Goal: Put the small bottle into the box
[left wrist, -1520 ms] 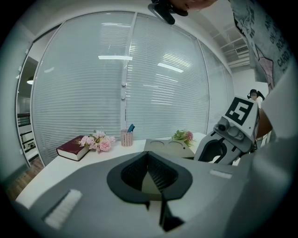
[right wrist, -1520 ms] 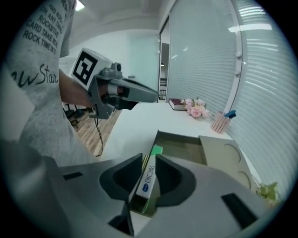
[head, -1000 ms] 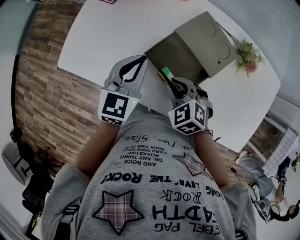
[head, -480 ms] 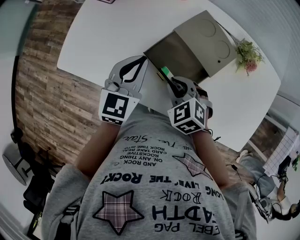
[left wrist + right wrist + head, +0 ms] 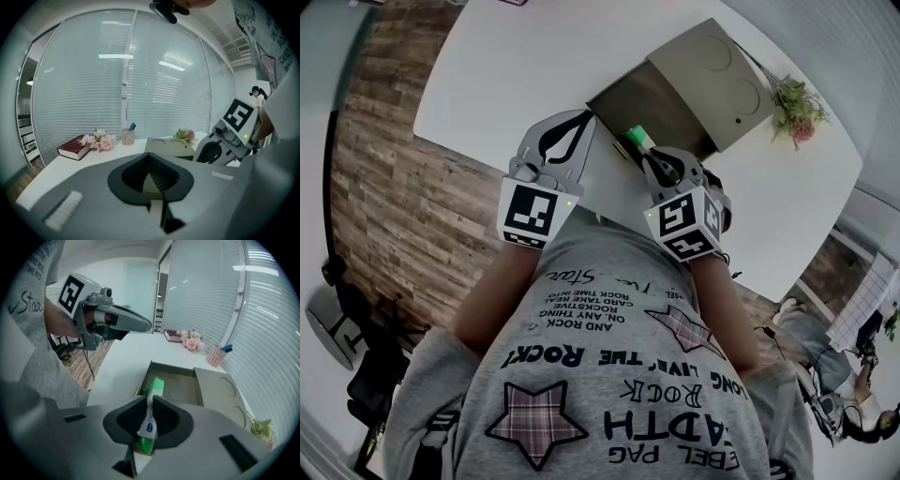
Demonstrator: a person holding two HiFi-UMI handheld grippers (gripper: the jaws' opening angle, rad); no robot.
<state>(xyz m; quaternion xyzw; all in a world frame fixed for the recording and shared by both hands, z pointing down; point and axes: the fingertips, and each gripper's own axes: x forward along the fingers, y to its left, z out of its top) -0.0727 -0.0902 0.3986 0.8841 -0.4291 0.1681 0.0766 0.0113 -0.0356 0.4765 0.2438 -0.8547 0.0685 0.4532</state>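
The right tool pinches the small bottle, a slim white-and-green container with a blue oval on its label. Its jaws have just been closing, and both pads now press on the bottle's sides. The bottle is held in the air, tilted, with its green end pointing at the near left corner of the open grey cardboard box. The box sits on the white counter, and its flat grey lid, with two round recesses, lies folded out beside it. The left tool has its jaws pressed together with nothing between them. It hangs over the counter, just left of the right tool and near the box's corner.
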